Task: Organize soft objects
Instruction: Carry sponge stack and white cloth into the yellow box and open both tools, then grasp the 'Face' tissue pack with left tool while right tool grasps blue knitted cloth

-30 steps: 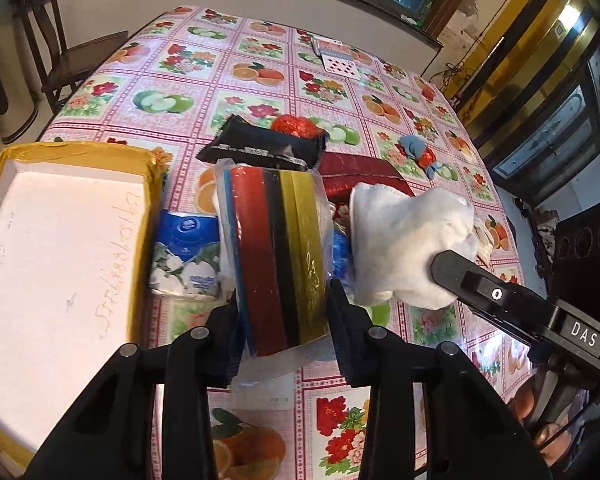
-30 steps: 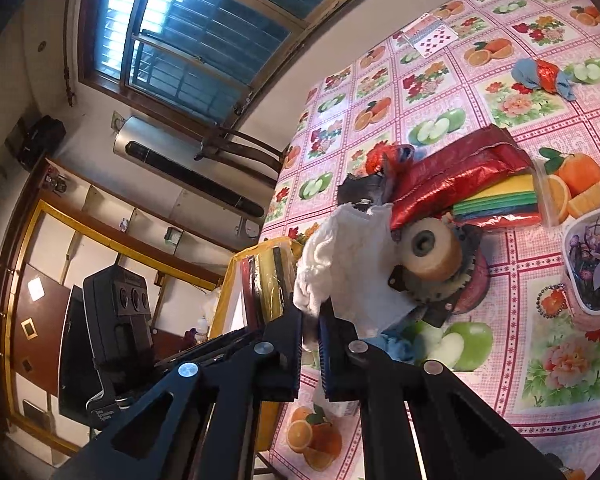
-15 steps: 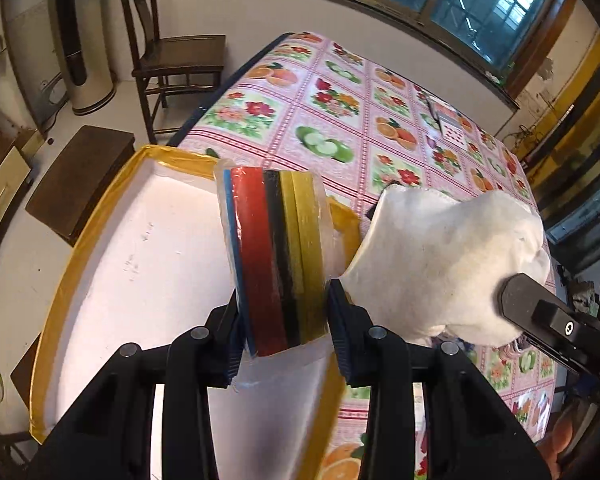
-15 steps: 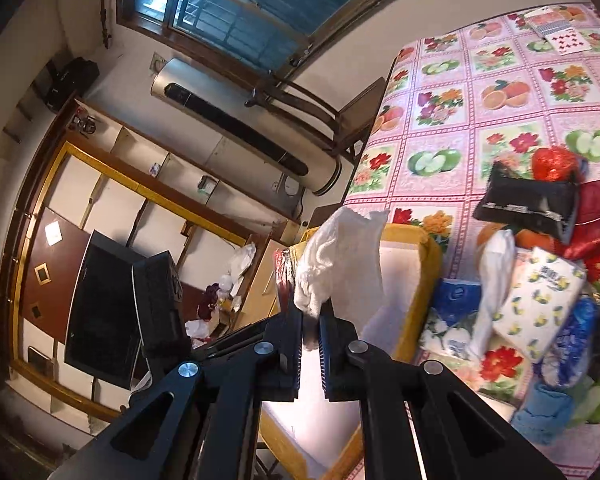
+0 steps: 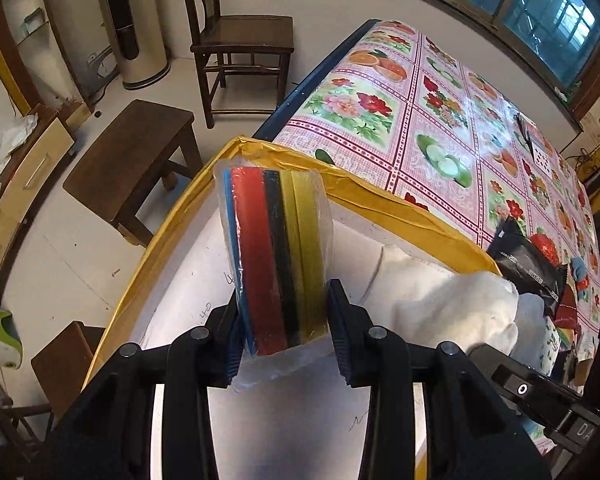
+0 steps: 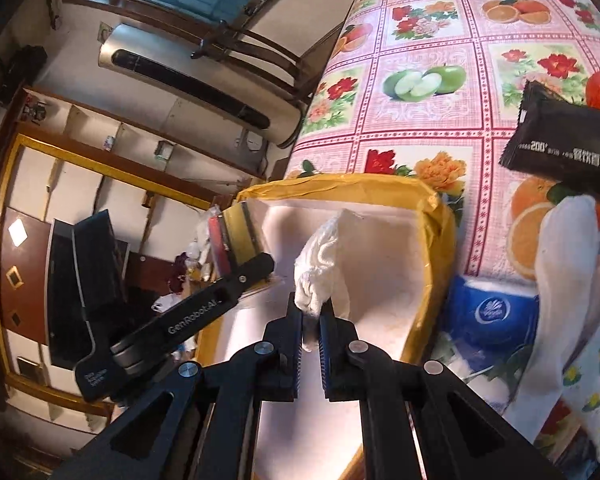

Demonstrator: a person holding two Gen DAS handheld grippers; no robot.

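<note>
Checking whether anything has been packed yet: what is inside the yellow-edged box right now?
The box shows a bare white floor. The white cloth rests inside, still pinched by the right gripper. The sponge pack, in the left gripper, hides the floor behind it.

We noted a clear-plastic-wrapped pack of blue, red, black and yellow foam sheets (image 5: 278, 260) standing on edge, colour bands upright, above the white interior of a foam box with yellow-taped rim (image 5: 384, 200). A crumpled white cloth bundle (image 5: 440, 300) sat just beside it, low inside the box against the far wall. The box rested at the corner of the table. Outside it, just beside its wall, lay a blue tissue pack (image 6: 492, 316) and a black flat packet (image 6: 568, 144).
</note>
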